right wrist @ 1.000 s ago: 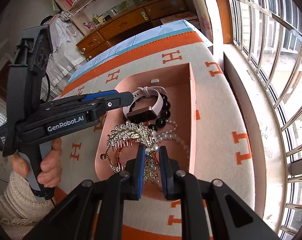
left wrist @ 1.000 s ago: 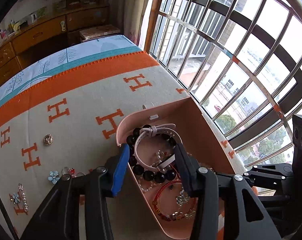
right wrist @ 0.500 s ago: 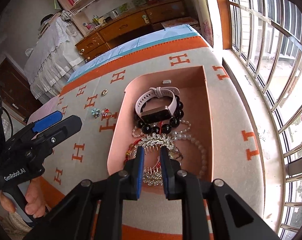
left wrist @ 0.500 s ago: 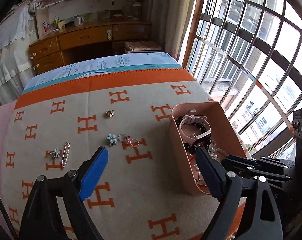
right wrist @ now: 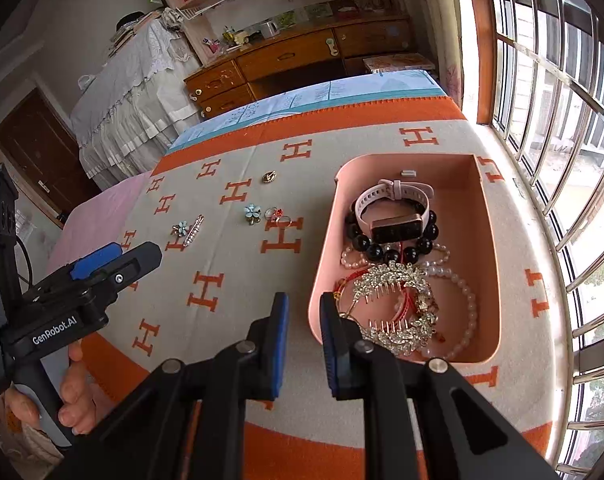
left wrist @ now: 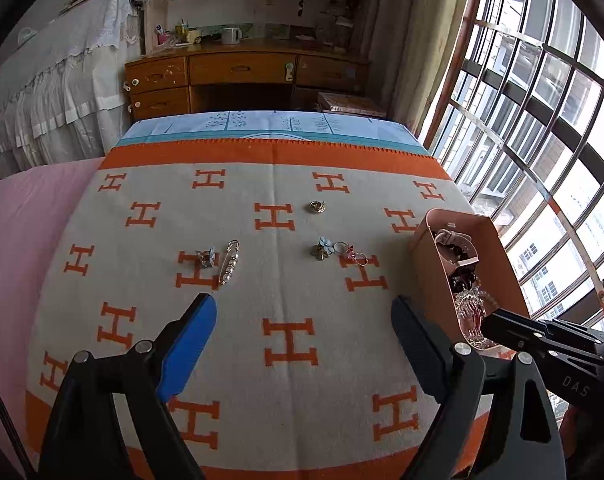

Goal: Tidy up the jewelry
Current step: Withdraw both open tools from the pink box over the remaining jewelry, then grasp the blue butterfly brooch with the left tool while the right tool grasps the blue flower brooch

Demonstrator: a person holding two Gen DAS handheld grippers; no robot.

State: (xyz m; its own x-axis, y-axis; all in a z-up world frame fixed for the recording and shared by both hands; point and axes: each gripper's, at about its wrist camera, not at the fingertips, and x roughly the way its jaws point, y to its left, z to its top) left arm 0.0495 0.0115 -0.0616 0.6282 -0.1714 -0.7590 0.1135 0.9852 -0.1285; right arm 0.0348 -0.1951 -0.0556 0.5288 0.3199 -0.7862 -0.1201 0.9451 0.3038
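Note:
A pink box [right wrist: 322, 280] on the H-patterned blanket [left wrist: 290, 400] holds a pink watch [right wrist: 394, 200], a black bead bracelet [right wrist: 382, 254], a rhinestone comb [right wrist: 390, 280] and pearl strands [right wrist: 466, 292]. Loose on the blanket lie a gold brooch [left wrist: 316, 207], a blue flower piece [left wrist: 324, 248], rings [left wrist: 354, 254], a pearl pin [left wrist: 229, 262] and a small flower charm [left wrist: 206, 258]. My left gripper [left wrist: 302, 308] hangs wide open and empty above the blanket, nearer than these pieces. My right gripper [right wrist: 303, 300] is all but shut and empty, just left of the box's near corner.
A barred window [left wrist: 542, 140] runs along the right, close to the box. A wooden desk [left wrist: 242, 68] and a lace-covered bed [left wrist: 62, 92] stand beyond the blanket's far edge. A hand [right wrist: 74, 392] holds the left gripper's handle at the lower left of the right wrist view.
My left gripper came out of the box, swung left over the blanket and opened wide; the watch stays in the box. My right gripper drew back from the comb to the box's left edge.

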